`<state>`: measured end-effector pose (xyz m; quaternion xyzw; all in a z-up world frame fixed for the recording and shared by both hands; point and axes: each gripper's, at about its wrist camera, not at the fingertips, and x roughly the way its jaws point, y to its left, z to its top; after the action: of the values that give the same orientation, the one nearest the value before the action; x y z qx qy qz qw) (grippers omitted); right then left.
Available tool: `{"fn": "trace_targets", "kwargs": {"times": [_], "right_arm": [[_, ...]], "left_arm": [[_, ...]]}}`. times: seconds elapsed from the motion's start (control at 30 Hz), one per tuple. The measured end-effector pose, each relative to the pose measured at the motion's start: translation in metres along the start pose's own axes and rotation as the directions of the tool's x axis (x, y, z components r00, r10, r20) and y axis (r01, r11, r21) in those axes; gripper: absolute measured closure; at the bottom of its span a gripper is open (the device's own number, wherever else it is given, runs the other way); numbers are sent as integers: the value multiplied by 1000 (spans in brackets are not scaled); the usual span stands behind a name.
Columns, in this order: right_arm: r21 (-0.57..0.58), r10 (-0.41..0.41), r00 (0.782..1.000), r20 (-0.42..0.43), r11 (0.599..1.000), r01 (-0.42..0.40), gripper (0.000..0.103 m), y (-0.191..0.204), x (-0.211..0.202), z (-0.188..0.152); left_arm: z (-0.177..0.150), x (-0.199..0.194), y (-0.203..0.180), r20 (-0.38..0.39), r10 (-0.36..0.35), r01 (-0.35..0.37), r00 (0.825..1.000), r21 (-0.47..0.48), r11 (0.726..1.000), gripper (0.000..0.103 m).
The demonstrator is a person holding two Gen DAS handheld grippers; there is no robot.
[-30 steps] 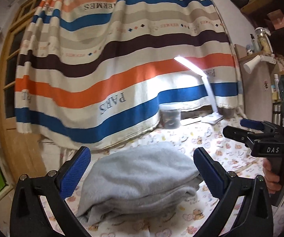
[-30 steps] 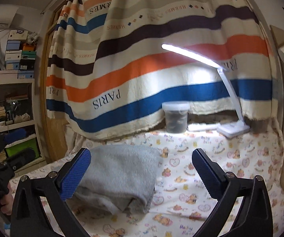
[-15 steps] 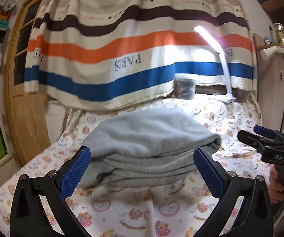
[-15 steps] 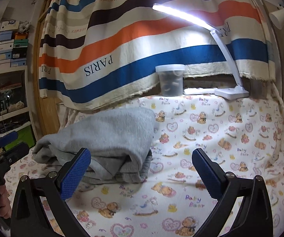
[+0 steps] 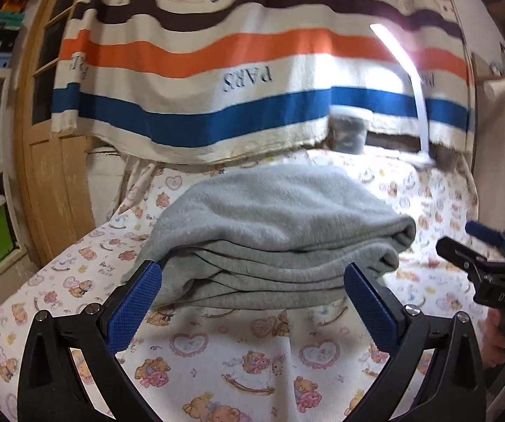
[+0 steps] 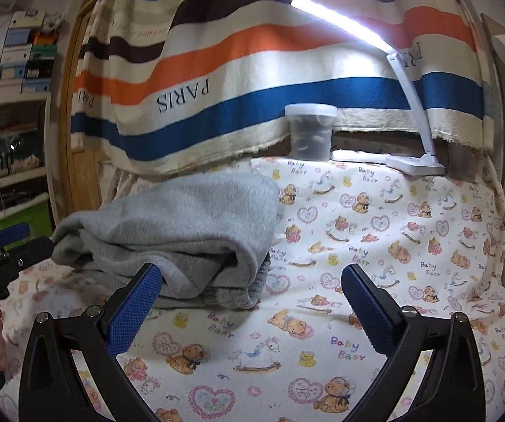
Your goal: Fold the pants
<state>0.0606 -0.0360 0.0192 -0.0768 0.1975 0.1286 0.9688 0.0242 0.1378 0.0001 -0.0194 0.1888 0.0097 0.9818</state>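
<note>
The grey pants [image 5: 273, 232] lie folded in a thick stack of layers on the bear-print cloth [image 5: 238, 358]. My left gripper [image 5: 252, 302] stands open just in front of the stack's near edge, with nothing between its blue pads. In the right wrist view the same pants [image 6: 178, 235] sit left of centre, and my right gripper [image 6: 248, 306] is open just right of the stack's corner, over the cloth. Each gripper shows in the other's view: the right gripper [image 5: 477, 242] at the far right, the left gripper [image 6: 17, 242] at the far left, each held by a hand.
A lit white desk lamp [image 6: 403, 112] and a clear plastic tub [image 6: 310, 132] stand at the back of the table. A striped cloth [image 5: 245, 81] hangs behind. Shelves with boxes [image 6: 13, 81] and a wooden door frame [image 5: 41, 161] are on the left.
Both grippers have come lower and closer to the folded pants, which now fill more of each view. Both have stayed open and empty.
</note>
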Motion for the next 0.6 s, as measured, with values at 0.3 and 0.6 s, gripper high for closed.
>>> {"fn": "trace_targets", "kwargs": {"times": [0.3,0.6], "right_arm": [[1,-13,1000,-17,1000,13,0,0,3,-1],[0,-12,1000,-17,1000,12,0,0,3,-1]], "left_arm": [[-2,-7,-4,33,64,-65,997,14,998,0],[-1,-6,-6,27,34,-35,999,26,999,0]]}}
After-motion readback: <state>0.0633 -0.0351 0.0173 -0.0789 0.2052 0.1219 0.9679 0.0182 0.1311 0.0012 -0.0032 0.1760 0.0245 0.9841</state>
